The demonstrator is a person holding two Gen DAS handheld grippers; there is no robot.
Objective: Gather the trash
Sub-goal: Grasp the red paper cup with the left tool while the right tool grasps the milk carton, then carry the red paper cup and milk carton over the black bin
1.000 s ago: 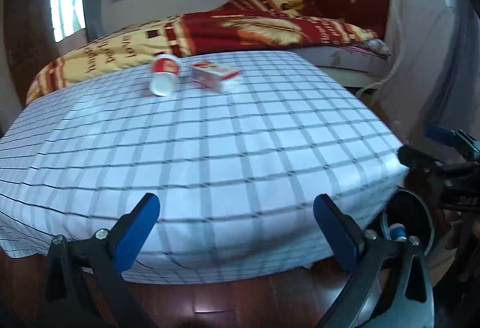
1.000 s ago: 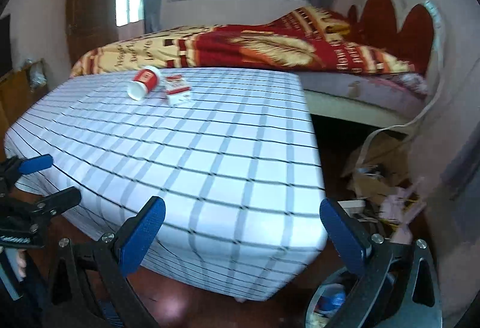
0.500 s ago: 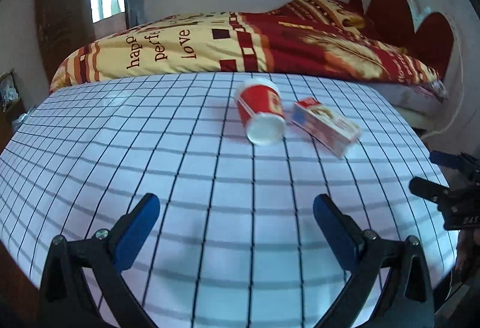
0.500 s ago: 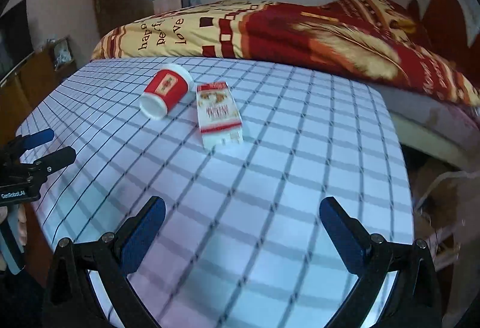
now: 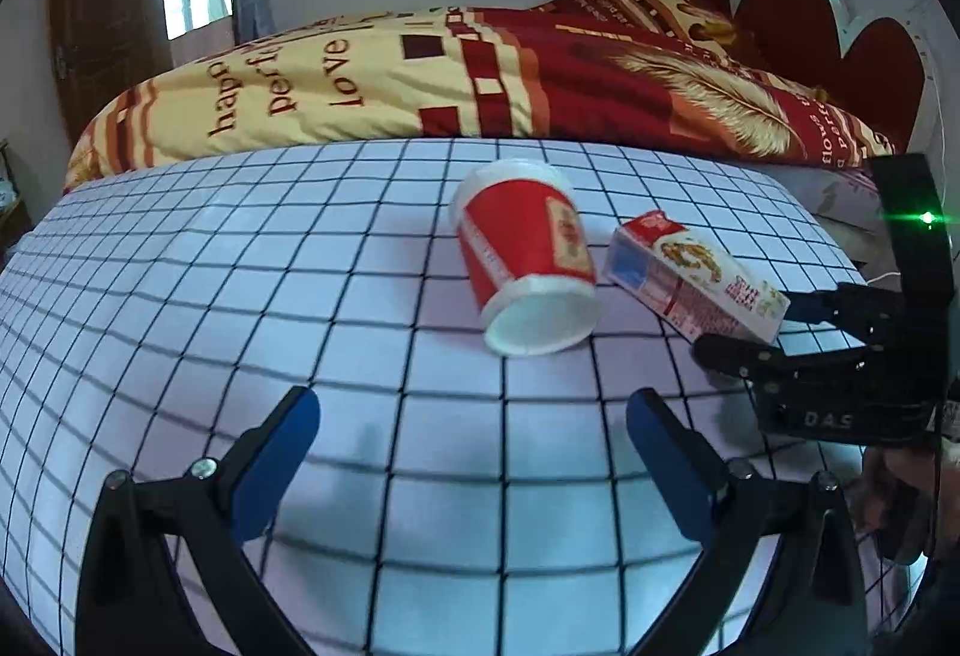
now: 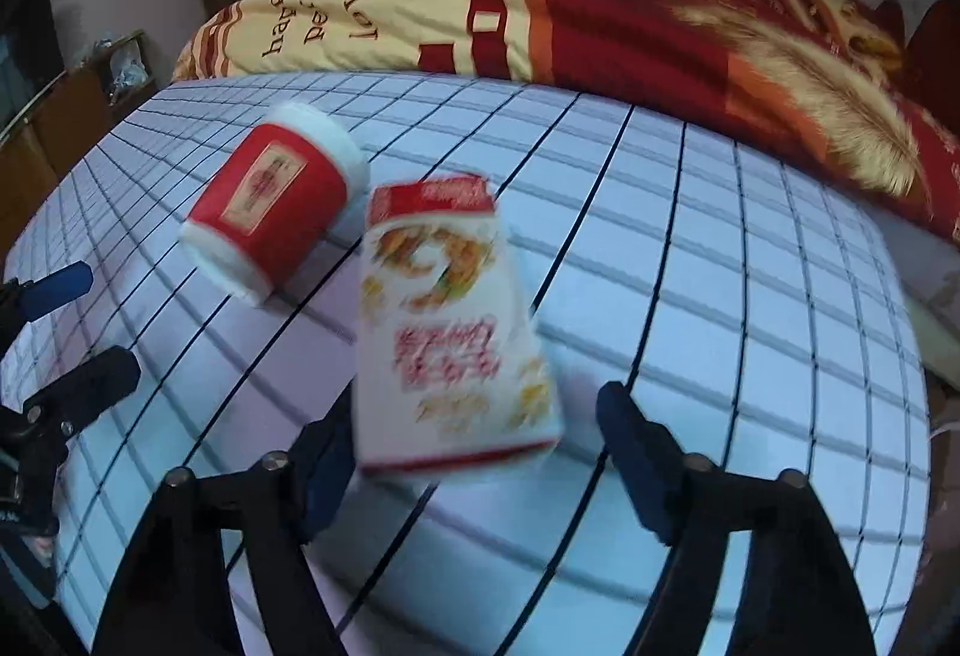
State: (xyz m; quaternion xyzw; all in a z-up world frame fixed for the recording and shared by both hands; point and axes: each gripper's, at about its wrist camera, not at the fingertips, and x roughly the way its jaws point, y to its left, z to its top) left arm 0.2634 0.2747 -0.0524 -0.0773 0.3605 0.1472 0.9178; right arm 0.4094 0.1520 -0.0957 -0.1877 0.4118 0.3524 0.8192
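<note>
- Red paper cup [image 5: 528, 260] lies on its side on the checked tablecloth [image 5: 240, 296], mouth toward the left gripper [image 5: 474, 452], whose jaws stand released and empty.
- White-and-red carton [image 6: 450, 332] lies just beside the cup.
- Right gripper [image 6: 474, 446] has just been closing around the carton's near end; one side still shows a gap.

In the right wrist view the white carton [image 6: 453, 332] is smeared by motion, so its red lettering cannot be read, and its near end hides the inner pad of one finger of the right gripper [image 6: 474, 443]. The paper cup [image 6: 276, 209] beside it is also soft, its label unreadable. In the left wrist view the person's hand [image 5: 900, 500] is dark and cut off by the frame edge.
</note>
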